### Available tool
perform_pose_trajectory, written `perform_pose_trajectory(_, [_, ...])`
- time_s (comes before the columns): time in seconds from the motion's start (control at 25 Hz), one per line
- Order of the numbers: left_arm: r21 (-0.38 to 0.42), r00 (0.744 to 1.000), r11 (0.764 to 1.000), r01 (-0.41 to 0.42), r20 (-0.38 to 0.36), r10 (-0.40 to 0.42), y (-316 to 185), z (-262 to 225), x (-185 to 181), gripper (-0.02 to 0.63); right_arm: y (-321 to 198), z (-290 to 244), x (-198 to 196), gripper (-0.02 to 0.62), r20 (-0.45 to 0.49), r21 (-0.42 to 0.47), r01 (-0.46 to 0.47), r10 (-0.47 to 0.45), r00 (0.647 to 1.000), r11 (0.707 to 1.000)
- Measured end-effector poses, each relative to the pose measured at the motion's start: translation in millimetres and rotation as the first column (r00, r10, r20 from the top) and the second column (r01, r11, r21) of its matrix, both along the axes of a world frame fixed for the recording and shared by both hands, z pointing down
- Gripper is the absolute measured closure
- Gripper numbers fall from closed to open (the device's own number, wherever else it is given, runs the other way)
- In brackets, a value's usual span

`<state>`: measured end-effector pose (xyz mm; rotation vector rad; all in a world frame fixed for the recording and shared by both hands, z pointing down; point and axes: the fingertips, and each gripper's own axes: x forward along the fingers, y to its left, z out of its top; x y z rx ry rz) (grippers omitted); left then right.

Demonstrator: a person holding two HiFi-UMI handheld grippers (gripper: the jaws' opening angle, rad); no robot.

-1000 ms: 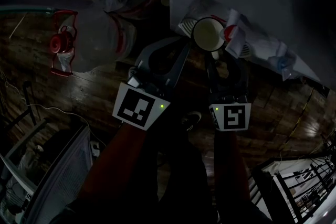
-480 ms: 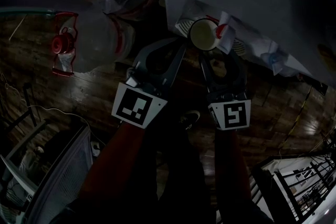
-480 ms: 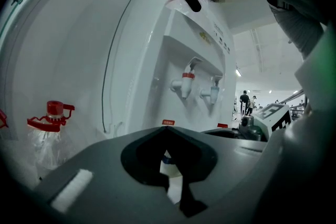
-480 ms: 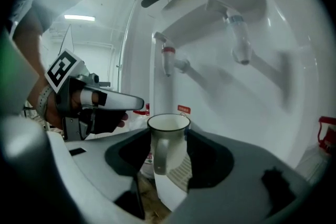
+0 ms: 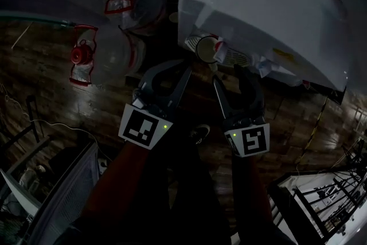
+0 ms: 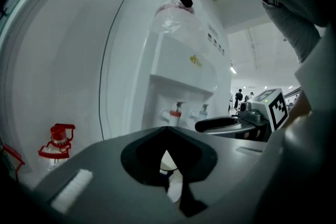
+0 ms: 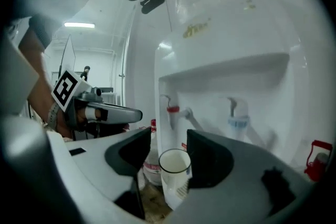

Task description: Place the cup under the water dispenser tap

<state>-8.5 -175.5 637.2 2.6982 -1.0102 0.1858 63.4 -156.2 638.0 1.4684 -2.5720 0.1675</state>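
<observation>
Just ahead of the right gripper's (image 7: 169, 135) wide jaws, which have just been opening and touch nothing, the cup (image 7: 175, 174) stands below the red tap (image 7: 173, 110) of the water dispenser (image 7: 231, 34). Alongside, the left gripper's (image 6: 166, 129) jaw tips meet, empty.

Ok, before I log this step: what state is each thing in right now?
cup: upright below the red tap, not held.
right gripper: open, jaws have just been opening, nothing between them.
left gripper: shut, empty.
red tap: no water running.
blue tap: no water running.
water bottle: capped.
</observation>
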Motion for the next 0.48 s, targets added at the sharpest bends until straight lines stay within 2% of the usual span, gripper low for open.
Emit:
perform_pose_trajectory(0.12, [0.019, 0.998, 0.998, -0.058, -0.002, 0.058, 18.0, -44.2, 0.3, 0.598, 9.0, -51.4, -4.6, 0.382, 0.036, 0.001, 0.004, -0.004, 0.999, 1.0])
perform_pose_trajectory(0.24, [0.043, 0.992, 0.991, -0.126, 0.026, 0.125, 37.9, -94.6, -1.2, 0.598, 19.7, -115.1, -9.9, 0.386, 0.096, 0.031, 0.01, -0.013, 0.995, 0.999])
perform_pose_trajectory(0.28, [0.055, 0.989, 0.988, -0.145, 0.034, 0.143, 42.7, -113.6, -2.1, 0.598, 23.6, -136.3, -12.0, 0.413, 0.117, 0.031, 0.013, -0.017, 0.993, 0.999])
perform_pose_trajectory(0.36, [0.058, 0.987, 0.986, -0.158, 0.018, 0.158, 52.9, -154.2, -4.1, 0.598, 34.4, -177.2, -18.0, 0.522, 0.142, 0.004, 0.03, -0.03, 0.989, 1.0])
perform_pose_trajectory(0.48, [0.062, 0.98, 0.978, -0.198, -0.006, 0.198, 76.8, -219.0, -1.9, 0.598, 56.2, -245.3, -28.1, 0.57, 0.154, 0.007, 0.06, -0.061, 0.986, 0.998])
